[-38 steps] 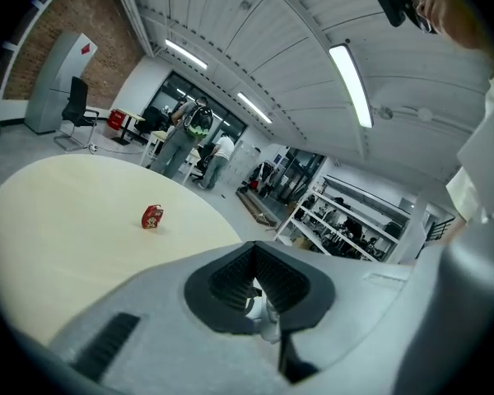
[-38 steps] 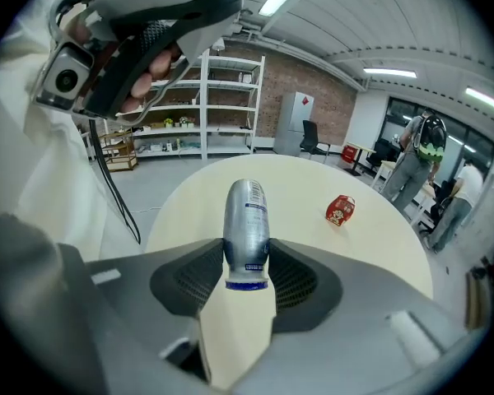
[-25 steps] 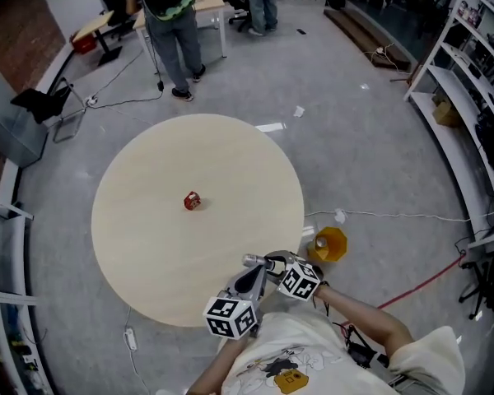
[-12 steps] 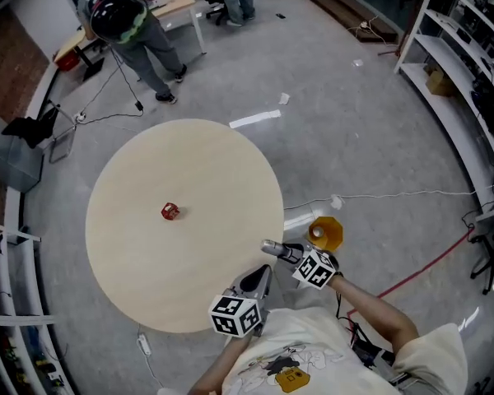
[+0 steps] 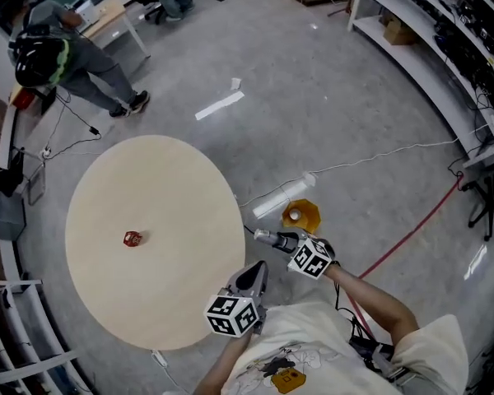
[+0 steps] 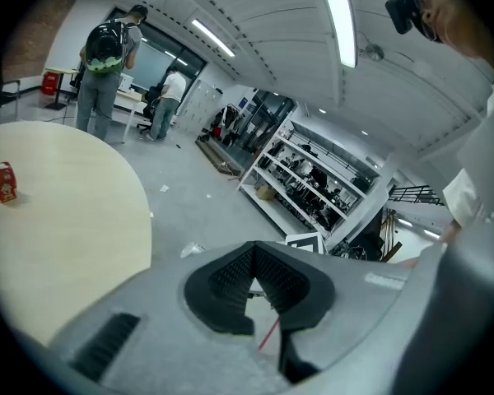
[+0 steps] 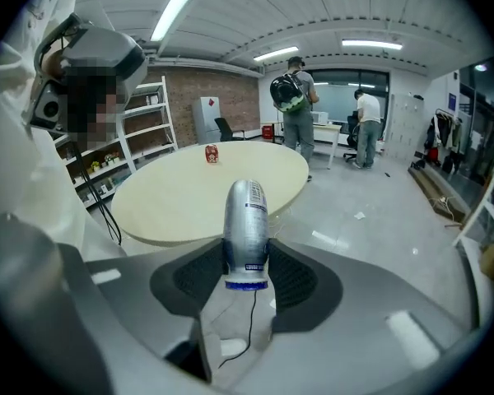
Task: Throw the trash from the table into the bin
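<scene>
My right gripper (image 5: pixel 273 239) (image 7: pixel 245 257) is shut on a silver bottle (image 7: pixel 245 220) with a blue end (image 5: pixel 263 237). It holds the bottle just off the right edge of the round beige table (image 5: pixel 165 220), close to the yellow bin (image 5: pixel 305 216) on the floor. A small red carton (image 5: pixel 132 238) (image 6: pixel 4 181) (image 7: pixel 212 153) stands on the table's left part. My left gripper (image 5: pixel 253 276) (image 6: pixel 253 257) hovers near the table's lower right edge. Its tips meet with nothing between them.
A pale crumpled item (image 5: pixel 273 201) lies on the floor beside the bin. A white cable (image 5: pixel 379 156) and a red cable (image 5: pixel 412 233) run across the floor. Shelving (image 5: pixel 445 31) lines the right side. A person with a backpack (image 5: pixel 53 56) stands beyond the table.
Both grippers have moved right, away from the table and toward the yellow bin, with the bottle still held. The red carton now sits further left in the head view.
</scene>
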A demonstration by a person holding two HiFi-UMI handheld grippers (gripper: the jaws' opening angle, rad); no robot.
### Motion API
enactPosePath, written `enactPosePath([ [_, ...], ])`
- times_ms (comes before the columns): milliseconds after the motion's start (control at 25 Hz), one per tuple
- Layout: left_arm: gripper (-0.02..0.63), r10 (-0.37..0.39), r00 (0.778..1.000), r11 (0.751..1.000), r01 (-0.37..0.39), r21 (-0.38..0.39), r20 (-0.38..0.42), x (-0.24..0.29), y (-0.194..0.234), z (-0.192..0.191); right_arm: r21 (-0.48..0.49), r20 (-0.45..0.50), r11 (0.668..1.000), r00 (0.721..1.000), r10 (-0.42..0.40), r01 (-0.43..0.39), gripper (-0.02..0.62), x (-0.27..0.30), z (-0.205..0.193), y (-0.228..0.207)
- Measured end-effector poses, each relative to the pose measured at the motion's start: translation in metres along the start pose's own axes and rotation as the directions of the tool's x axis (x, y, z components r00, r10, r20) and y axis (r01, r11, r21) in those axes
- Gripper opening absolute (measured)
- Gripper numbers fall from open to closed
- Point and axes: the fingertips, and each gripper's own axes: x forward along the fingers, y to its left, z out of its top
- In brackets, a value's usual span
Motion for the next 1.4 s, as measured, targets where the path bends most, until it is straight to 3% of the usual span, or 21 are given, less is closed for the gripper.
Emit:
enactPosePath([
  [240, 0.003, 0.021, 0.998, 1.0, -0.022, -0.011, -0.051, 0.053, -0.021, -0.009, 0.074, -0.036, 0.997, 0.999, -0.006, 0.009, 0.178, -0.018, -0.058, -0.035],
  [480, 0.003, 0.084, 0.99, 0.996, -0.088, -0.03, -0.112, 0.098, -0.01, -0.019, 0.15, -0.077, 0.989, 0.997, -0.005, 0.016, 0.179, -0.006, -0.112, -0.071],
  [720, 0.003, 0.12, 0.976, 0.984, -0.141, -0.112, -0.181, 0.136, 0.019, -0.044, 0.221, -0.129, 0.975, 0.991, 0.021, 0.009, 0.178, 0.027, -0.168, -0.1],
  [1160, 0.003, 0.131, 0.94, 0.975, -0.18, -0.132, -0.316, 0.215, 0.085, -0.109, 0.288, -0.23, 0.957, 0.972, 0.046, 0.023, 0.179, 0.104, -0.284, -0.142],
  [1400, 0.003, 0.126, 0.921, 0.972, -0.189, -0.141, -0.368, 0.247, 0.128, -0.155, 0.276, -0.284, 0.961, 0.957, 0.055, 0.027, 0.178, 0.147, -0.341, -0.151],
])
